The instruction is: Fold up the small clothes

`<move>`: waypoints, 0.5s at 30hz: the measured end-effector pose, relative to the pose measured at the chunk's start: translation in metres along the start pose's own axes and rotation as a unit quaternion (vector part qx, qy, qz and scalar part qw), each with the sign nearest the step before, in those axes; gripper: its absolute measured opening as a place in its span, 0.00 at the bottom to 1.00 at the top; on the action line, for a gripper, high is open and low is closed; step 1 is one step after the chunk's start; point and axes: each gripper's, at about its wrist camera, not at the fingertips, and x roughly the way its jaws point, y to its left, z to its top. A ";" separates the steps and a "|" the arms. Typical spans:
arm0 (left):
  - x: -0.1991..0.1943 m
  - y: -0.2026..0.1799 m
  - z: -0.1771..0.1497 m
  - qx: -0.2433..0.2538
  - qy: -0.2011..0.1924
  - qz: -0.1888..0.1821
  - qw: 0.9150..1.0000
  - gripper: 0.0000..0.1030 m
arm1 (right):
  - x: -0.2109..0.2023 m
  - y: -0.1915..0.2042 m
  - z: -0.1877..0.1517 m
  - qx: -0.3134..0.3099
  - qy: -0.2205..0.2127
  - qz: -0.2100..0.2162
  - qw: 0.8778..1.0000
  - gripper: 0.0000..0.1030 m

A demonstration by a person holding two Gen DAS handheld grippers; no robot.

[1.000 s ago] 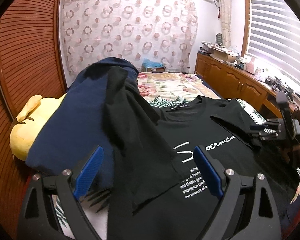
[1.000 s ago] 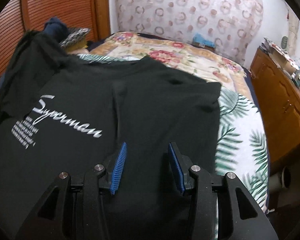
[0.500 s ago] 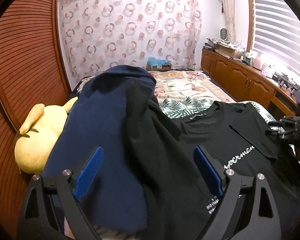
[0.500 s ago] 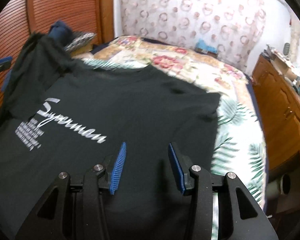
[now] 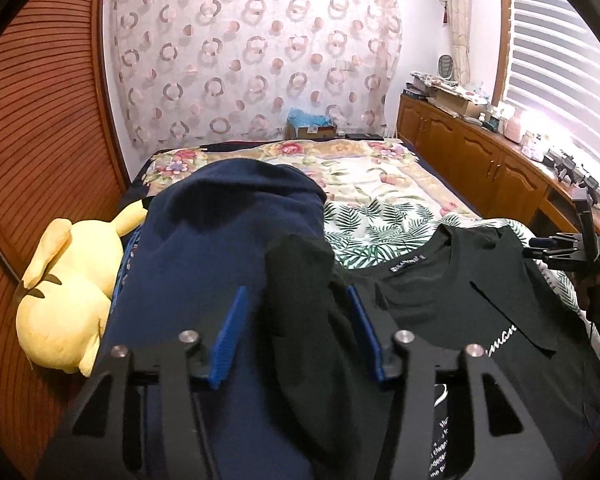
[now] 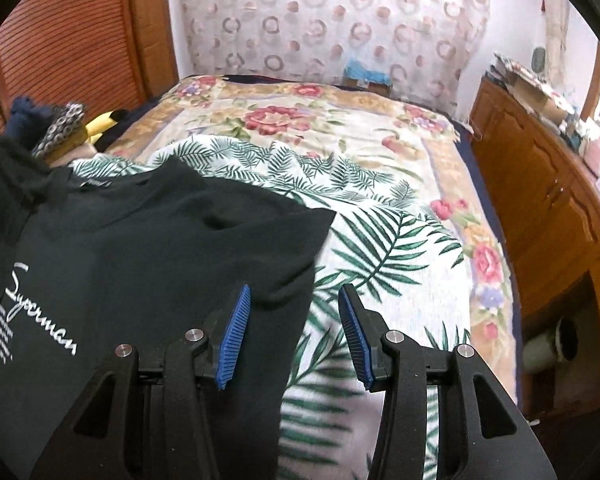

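While spread on the bed point(image 6: 400, 240), black T-shirt point(image 6: 140, 264) between both grippers' parted, empty jaws.

Left tool point(image 5: 298, 312): matte black frame, two angular arms with triangular cut-outs. Blue ribbed pads point(image 5: 230, 342) line the inner faces of its fingers. Four round silver screw heads sit across the top of the frame, two per side.

Right tool point(image 6: 294, 318): same build, black frame, blue ribbed pads point(image 6: 233, 340), four silver screw heads. Seen also from the left wrist view point(image 5: 540, 249) as a black block with an upright black post.

The person's hand point(image 5: 598, 292) behind it shows a patch of skin and a dark sleeve; details blurred.
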 end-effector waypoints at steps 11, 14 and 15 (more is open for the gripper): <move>-0.003 0.001 -0.001 -0.002 -0.018 -0.015 1.000 0.03 | 0.036 0.002 0.023 0.005 0.022 0.004 1.000 0.45; -0.015 0.000 0.001 0.001 -0.033 -0.023 0.999 0.03 | 0.038 0.004 0.027 0.003 0.020 -0.001 1.000 0.42; -0.017 -0.001 0.002 0.002 -0.036 -0.022 0.999 0.03 | 0.038 0.004 0.026 0.002 0.019 0.000 1.000 0.36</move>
